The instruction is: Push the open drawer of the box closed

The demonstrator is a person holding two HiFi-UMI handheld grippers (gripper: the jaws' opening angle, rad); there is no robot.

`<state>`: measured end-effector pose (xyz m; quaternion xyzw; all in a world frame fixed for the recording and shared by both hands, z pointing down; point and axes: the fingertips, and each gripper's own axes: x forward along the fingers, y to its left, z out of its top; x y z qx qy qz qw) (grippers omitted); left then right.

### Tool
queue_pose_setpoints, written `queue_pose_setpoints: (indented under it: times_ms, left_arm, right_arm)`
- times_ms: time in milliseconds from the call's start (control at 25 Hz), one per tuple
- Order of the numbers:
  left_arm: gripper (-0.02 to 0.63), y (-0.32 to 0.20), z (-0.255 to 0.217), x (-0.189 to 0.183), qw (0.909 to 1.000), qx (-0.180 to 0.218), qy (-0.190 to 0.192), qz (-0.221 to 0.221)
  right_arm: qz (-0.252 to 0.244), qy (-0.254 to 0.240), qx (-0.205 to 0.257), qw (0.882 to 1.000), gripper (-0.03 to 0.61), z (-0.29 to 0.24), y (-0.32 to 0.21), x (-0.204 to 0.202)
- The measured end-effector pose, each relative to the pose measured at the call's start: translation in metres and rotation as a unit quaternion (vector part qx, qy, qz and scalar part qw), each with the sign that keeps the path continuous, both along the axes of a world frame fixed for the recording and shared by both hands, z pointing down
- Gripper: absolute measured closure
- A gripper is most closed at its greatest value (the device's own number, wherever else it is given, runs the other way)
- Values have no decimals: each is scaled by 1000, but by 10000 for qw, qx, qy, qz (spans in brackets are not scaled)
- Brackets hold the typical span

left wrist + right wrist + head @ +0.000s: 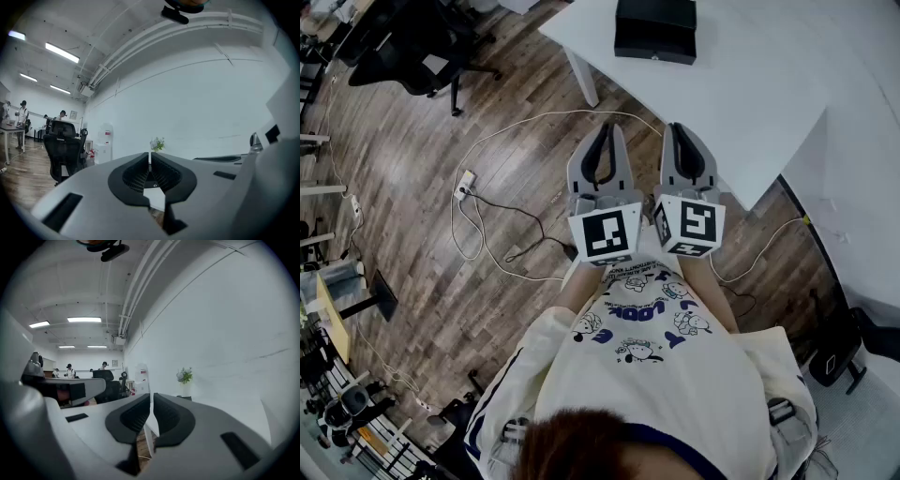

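A white table [750, 103] fills the upper right of the head view, and a black box [655, 30] sits on it near its far-left edge. Below, the wood-plank floor [412, 281] carries a white power strip [465, 183], looping cables [520, 220] and a black office chair [412, 47].

Grained, faintly glossy wood-plank floor [403, 178]; smooth matt white table [750, 94]; matt black box [655, 28]; printed cloth shirt [647, 375].
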<state>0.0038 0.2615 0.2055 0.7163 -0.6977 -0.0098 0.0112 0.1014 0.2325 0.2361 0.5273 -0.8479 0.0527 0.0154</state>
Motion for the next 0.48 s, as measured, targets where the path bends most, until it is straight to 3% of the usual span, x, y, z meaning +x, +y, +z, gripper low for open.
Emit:
queue_pose_setpoints:
  times_ms: [480]
  left_arm:
    - [588,-5,4,0,10000,-82,11,-21]
  right_arm:
    - [-72,-39,-94,9999,537,4,-4,-3]
